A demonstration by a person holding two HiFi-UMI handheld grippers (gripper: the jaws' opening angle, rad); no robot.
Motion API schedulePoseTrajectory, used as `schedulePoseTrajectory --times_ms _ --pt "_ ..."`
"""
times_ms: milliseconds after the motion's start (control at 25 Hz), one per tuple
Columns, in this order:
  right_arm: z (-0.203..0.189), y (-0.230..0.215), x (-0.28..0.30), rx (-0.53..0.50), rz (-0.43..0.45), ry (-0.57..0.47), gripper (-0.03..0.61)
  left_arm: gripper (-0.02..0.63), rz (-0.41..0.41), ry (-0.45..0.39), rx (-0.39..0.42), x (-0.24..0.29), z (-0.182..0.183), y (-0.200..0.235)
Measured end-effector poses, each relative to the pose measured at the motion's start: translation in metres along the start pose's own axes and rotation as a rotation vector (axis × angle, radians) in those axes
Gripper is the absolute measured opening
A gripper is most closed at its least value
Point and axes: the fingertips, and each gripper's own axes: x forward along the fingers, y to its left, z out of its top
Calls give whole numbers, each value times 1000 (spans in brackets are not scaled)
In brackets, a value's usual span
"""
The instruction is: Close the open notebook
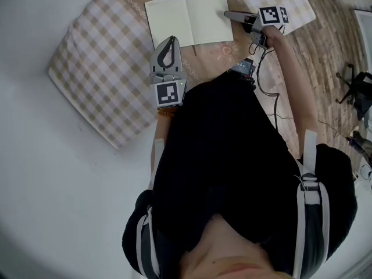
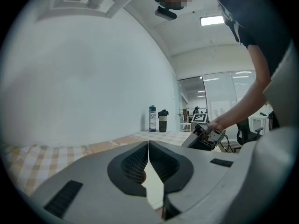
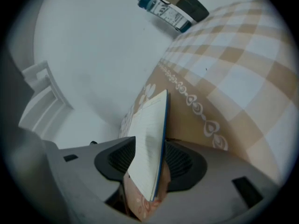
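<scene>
The notebook (image 1: 189, 19) lies open on the checked tablecloth (image 1: 104, 68), its cream pages facing up. My right gripper (image 1: 228, 14) is at the notebook's right edge. In the right gripper view that side of the notebook (image 3: 150, 139), a lined page with a blue cover edge, stands up between the spread jaws of the right gripper (image 3: 149, 161), and the pads do not press on it. My left gripper (image 1: 171, 40) hovers just below the notebook's left page. Its jaws meet at the tips (image 2: 148, 143) with nothing between them.
Two bottles (image 2: 157, 119) stand at the table's far end. The right gripper's body (image 2: 205, 136) and the person's forearm show there too. A cable (image 1: 267, 92) hangs by the table's right side over the wooden floor (image 1: 331, 51). A chair base (image 1: 354, 86) is further right.
</scene>
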Motion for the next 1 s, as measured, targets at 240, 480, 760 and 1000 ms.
schedulePoseTrajectory --times_ms 240,480,760,1000 --pt "-14 5 1 136 122 77 204 11 19 -15 -7 -2 2 6" --pt "-13 3 3 137 132 89 204 9 27 -19 -20 -3 -3 8" --pt "-16 -4 10 80 23 116 72 9 6 -15 -5 -2 0 2" --pt "-16 -7 10 79 -9 101 57 9 -12 -28 1 -4 -3 -2"
